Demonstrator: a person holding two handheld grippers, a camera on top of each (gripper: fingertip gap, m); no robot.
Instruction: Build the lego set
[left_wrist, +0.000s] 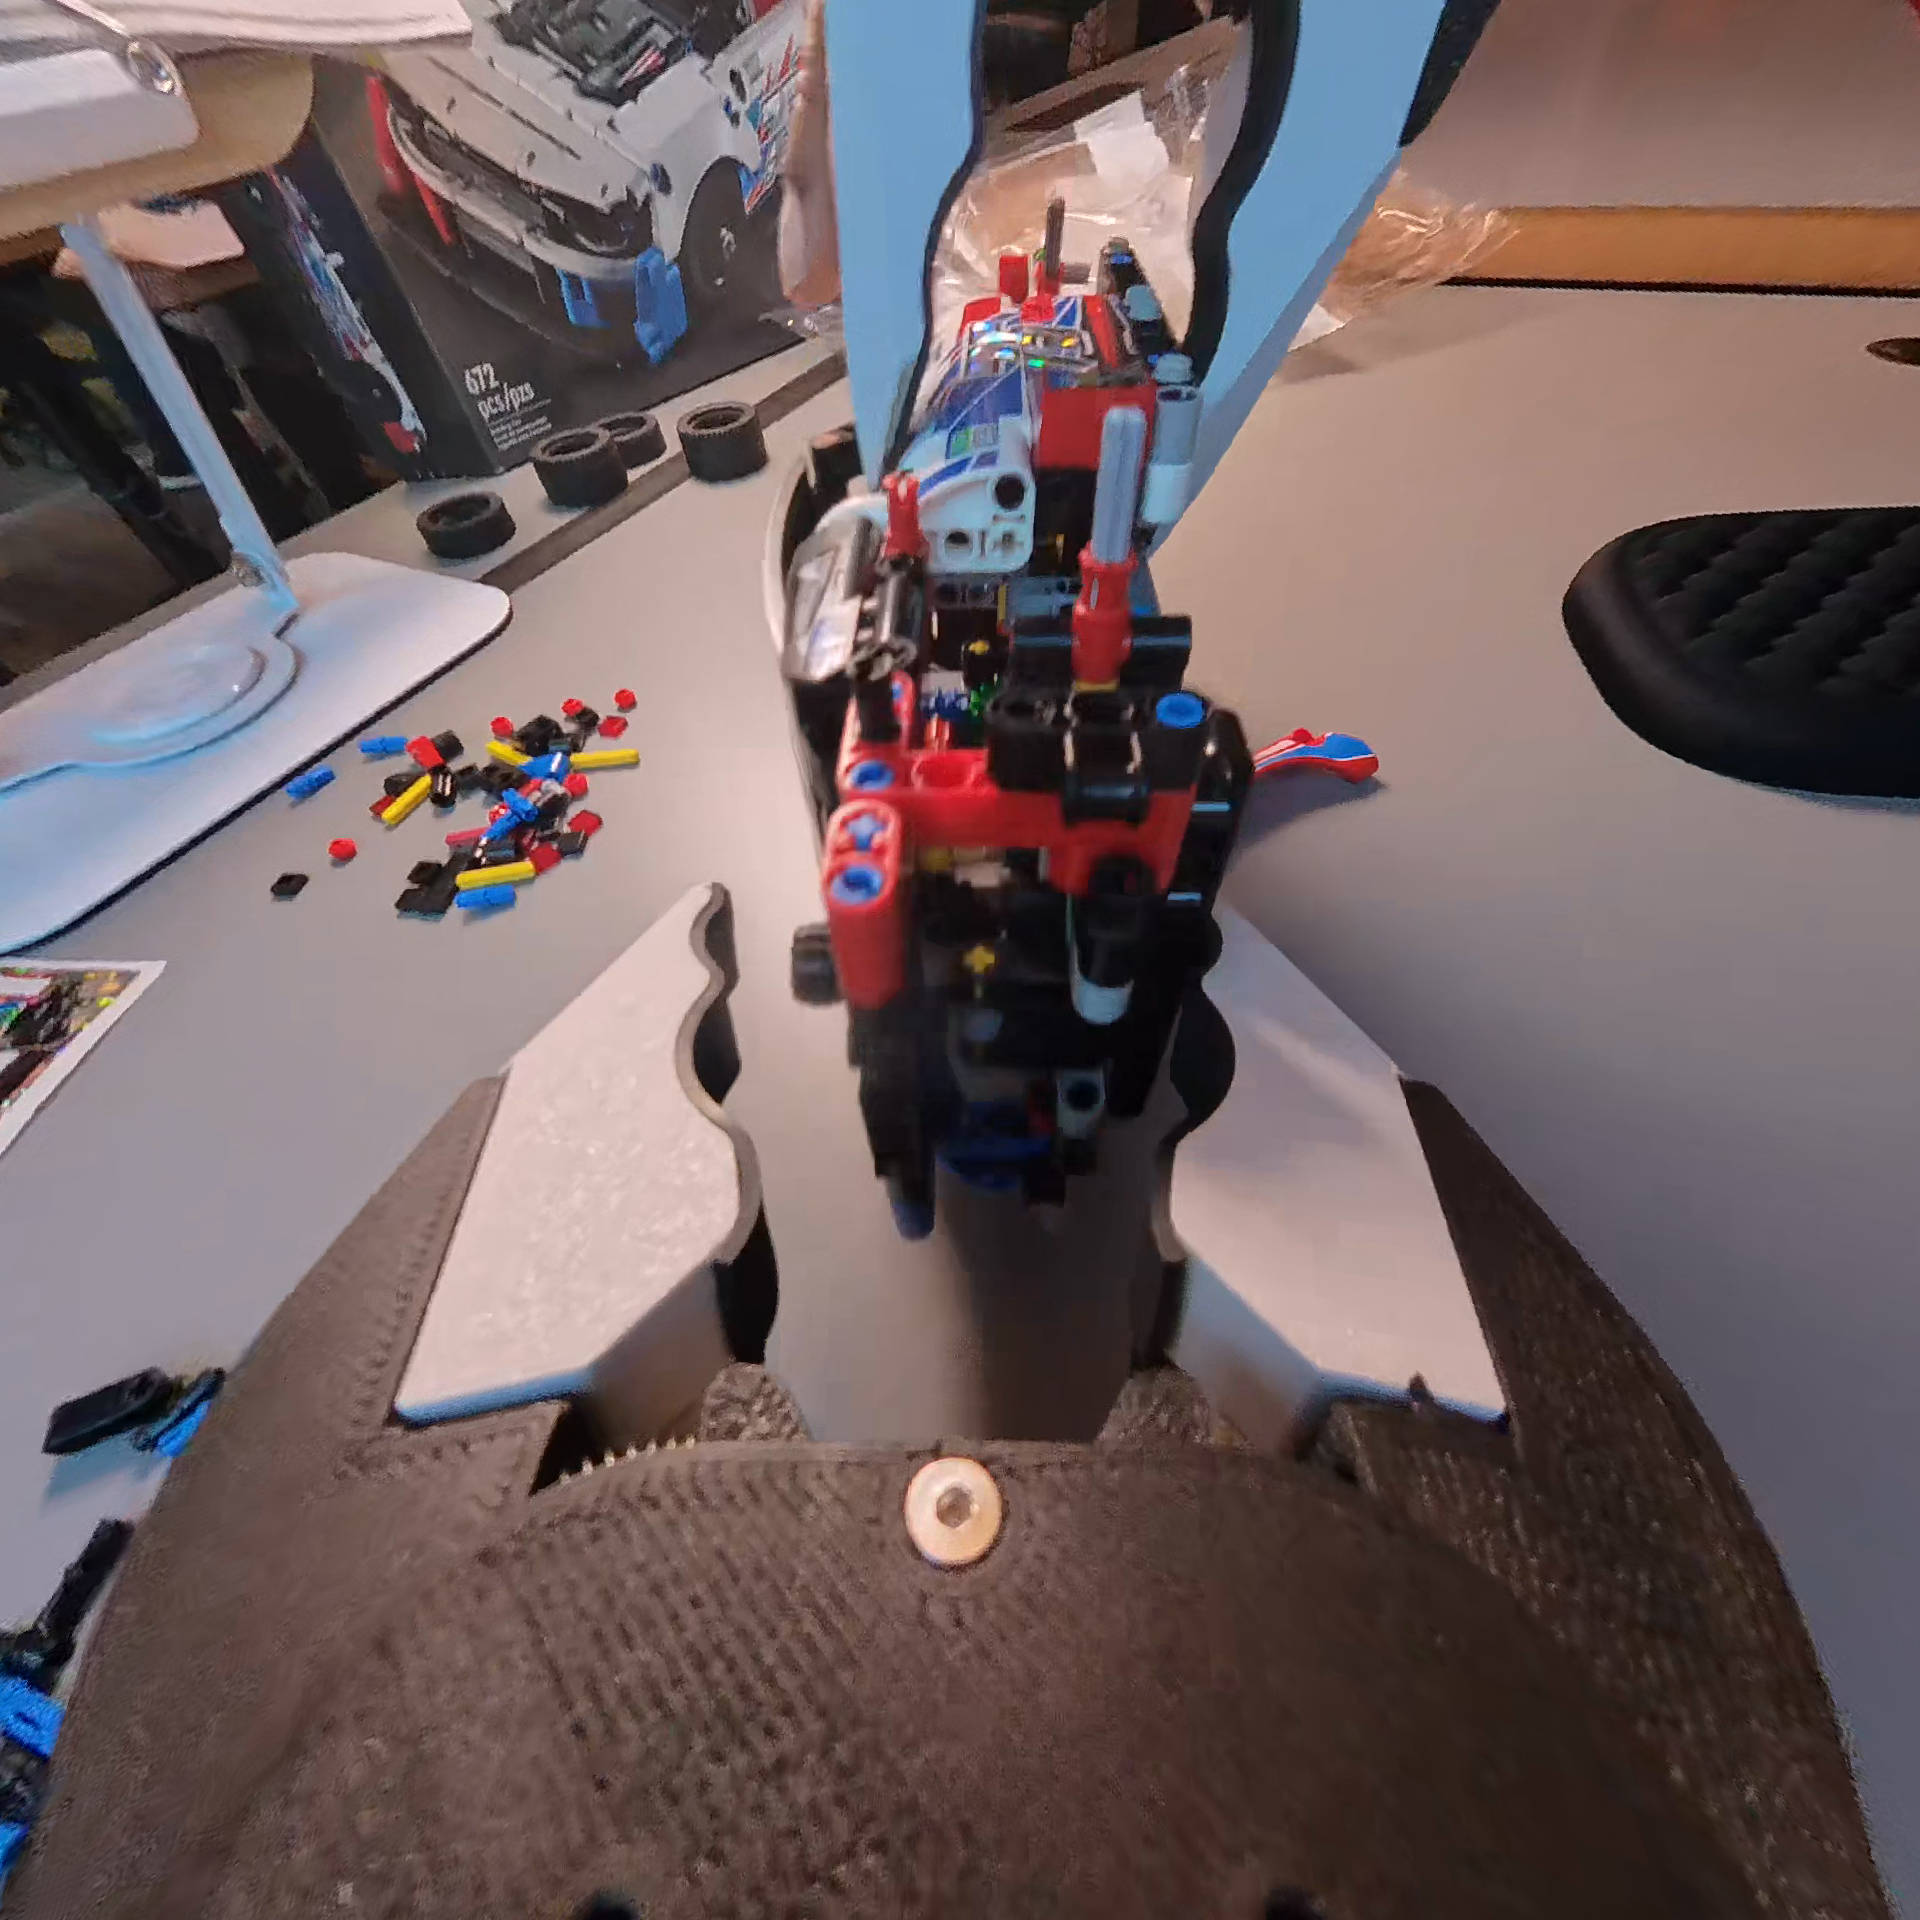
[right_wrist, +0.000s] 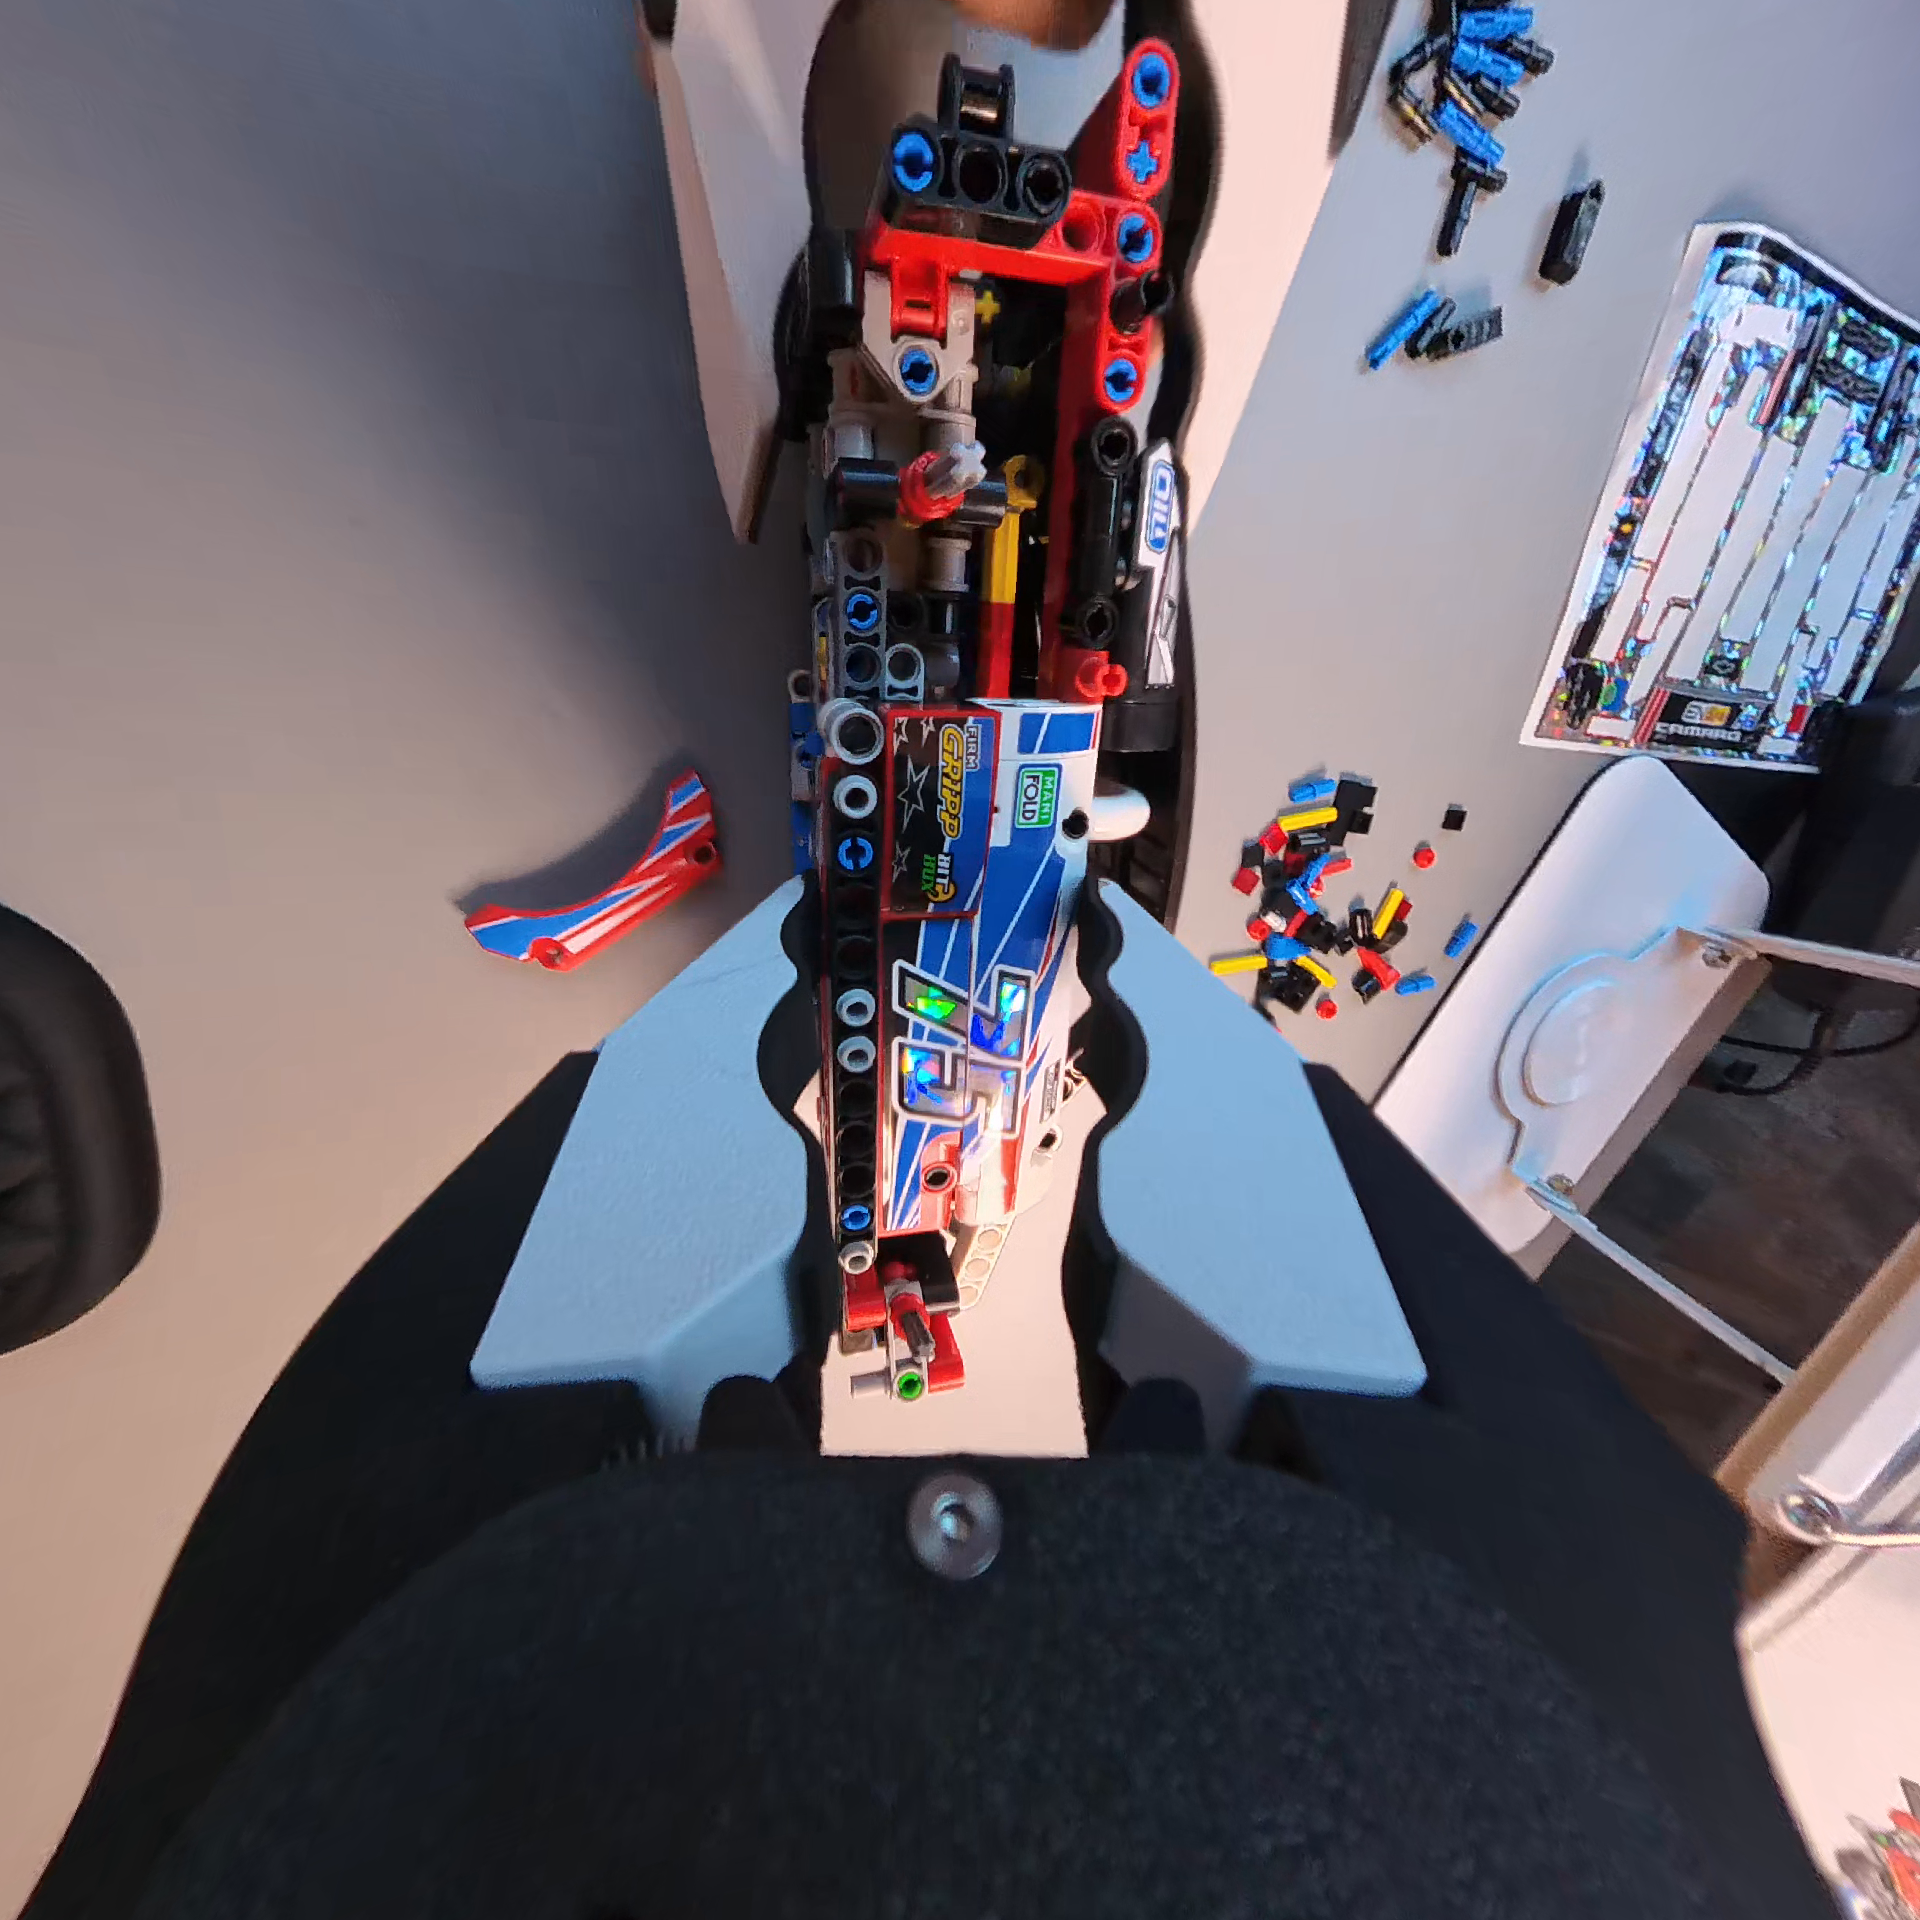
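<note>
The half-built Lego car (right_wrist: 956, 644), a long red and black frame with a blue-and-white stickered panel, is held up on its side between both grippers. My right gripper (right_wrist: 945, 904) is shut on its panel end; its pale blue fingers (left_wrist: 883, 260) show at the top of the left wrist view. My left gripper (left_wrist: 971, 925) is open, its jaws on either side of the red frame end of the car (left_wrist: 1029, 800). The right finger is close against the car and a gap shows at the left finger. Its white fingers (right_wrist: 717, 312) flank the far end in the right wrist view.
A curved red-and-blue panel (left_wrist: 1314, 753) lies on the grey table beside the car. A pile of small pins (left_wrist: 499, 800), several tyres (left_wrist: 582, 462), the set's box (left_wrist: 540, 239), a white lamp base (left_wrist: 208, 707), a sticker sheet (right_wrist: 1745, 499) and a black mesh pad (left_wrist: 1766, 644) lie around. Some 7 cm of space lies between my two pairs of fingers.
</note>
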